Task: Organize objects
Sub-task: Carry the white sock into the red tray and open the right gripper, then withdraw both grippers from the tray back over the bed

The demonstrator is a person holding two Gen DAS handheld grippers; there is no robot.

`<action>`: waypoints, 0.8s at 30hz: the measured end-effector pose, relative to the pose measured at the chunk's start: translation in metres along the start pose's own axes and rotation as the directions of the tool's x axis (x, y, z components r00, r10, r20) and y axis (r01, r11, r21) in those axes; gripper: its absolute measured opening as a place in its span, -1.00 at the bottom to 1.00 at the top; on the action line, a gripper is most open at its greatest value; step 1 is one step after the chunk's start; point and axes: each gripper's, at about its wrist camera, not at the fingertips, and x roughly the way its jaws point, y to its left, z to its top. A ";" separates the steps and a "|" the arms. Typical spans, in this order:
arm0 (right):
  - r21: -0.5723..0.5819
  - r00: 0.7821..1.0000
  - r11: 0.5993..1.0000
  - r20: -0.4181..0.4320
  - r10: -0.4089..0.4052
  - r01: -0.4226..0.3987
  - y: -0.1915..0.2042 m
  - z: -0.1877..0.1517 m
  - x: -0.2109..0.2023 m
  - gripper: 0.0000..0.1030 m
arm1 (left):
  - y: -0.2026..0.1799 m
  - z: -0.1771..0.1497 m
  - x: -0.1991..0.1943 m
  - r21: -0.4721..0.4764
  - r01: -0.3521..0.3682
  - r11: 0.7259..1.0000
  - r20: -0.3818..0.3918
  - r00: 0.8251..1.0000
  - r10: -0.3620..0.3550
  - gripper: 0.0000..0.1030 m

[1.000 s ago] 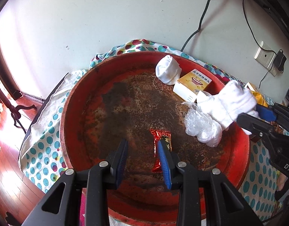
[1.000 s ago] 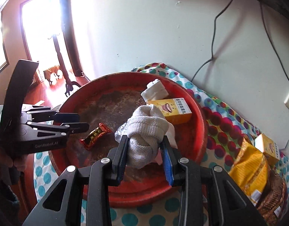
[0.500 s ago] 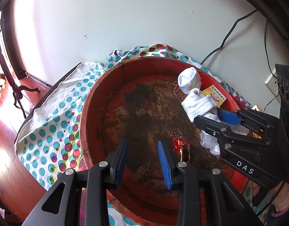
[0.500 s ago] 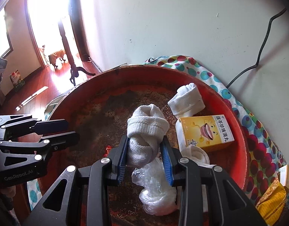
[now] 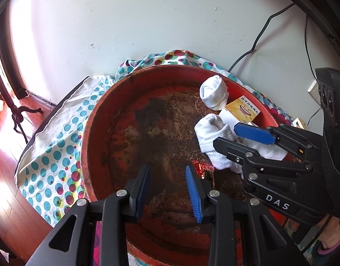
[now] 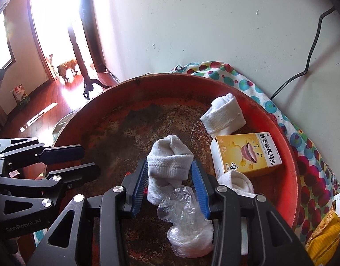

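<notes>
A round red tray (image 5: 97,119) (image 6: 289,155) lies on a polka-dot cloth. My right gripper (image 6: 170,168) (image 5: 225,136) has its jaws spread around a rolled white sock (image 6: 169,159) (image 5: 212,133) that rests on the tray; the pads look just off its sides. My left gripper (image 5: 167,177) is open and empty over the tray's near part, beside a red snack packet (image 5: 203,169). A second rolled sock (image 6: 223,113) (image 5: 214,93), a yellow box (image 6: 247,153) (image 5: 240,108), a third sock (image 6: 235,180) and a clear plastic bag (image 6: 185,226) also lie in the tray.
The cloth (image 5: 59,146) covers the table up to a white wall (image 5: 147,22). A black cable (image 6: 302,71) runs down the wall. Yellow packets (image 6: 325,232) lie right of the tray. The table's left edge drops to a wooden floor (image 5: 1,155).
My right gripper carried the sock leftward over the tray and lowered it onto the tray floor, then spread its jaws wider. My left gripper pulled back a little and stayed open.
</notes>
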 end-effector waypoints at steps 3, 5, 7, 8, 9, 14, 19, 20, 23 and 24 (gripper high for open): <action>0.011 0.999 1.000 0.031 -0.010 0.010 -0.003 -0.006 -0.018 -0.19 | -0.004 0.000 0.000 0.009 0.011 1.000 0.001 1.000 -0.011 -0.34; 0.027 0.998 0.999 0.060 -0.020 0.018 -0.009 -0.016 -0.037 -0.18 | -0.011 0.000 -0.002 0.024 0.017 1.000 0.006 1.000 -0.018 -0.34; 0.057 0.995 0.998 0.092 -0.031 0.026 -0.019 -0.031 -0.062 -0.14 | -0.022 0.000 -0.003 0.052 0.027 0.998 0.009 1.000 -0.028 -0.34; 0.070 0.993 0.997 0.107 -0.047 0.040 -0.025 -0.040 -0.076 -0.09 | -0.028 -0.001 -0.003 0.069 0.031 0.997 0.008 0.999 -0.032 -0.34; 0.087 0.990 0.994 0.121 -0.072 0.061 -0.033 -0.050 -0.090 -0.01 | -0.035 -0.001 -0.003 0.088 0.035 0.996 0.007 0.999 -0.035 -0.34; 0.237 0.967 0.956 0.144 -0.212 0.174 -0.083 -0.107 -0.145 0.20 | -0.075 -0.007 -0.007 0.185 0.075 0.980 0.006 0.997 -0.077 -0.34; 0.398 0.921 0.859 0.079 -0.382 0.323 -0.150 -0.163 -0.163 0.48 | -0.118 -0.014 -0.008 0.255 0.162 0.953 -0.014 0.986 -0.164 -0.34; 0.416 0.910 0.838 0.055 -0.411 0.353 -0.161 -0.174 -0.166 0.51 | -0.127 -0.016 -0.008 0.268 0.179 0.947 -0.022 0.984 -0.179 -0.34; 0.439 0.891 0.799 -0.007 -0.453 0.410 -0.185 -0.201 -0.167 0.55 | -0.153 -0.024 -0.006 0.318 0.206 0.925 -0.041 0.978 -0.204 -0.33; 0.444 0.889 0.791 -0.027 -0.457 0.421 -0.190 -0.207 -0.166 0.56 | -0.161 -0.027 -0.005 0.336 0.207 0.919 -0.047 0.978 -0.203 -0.33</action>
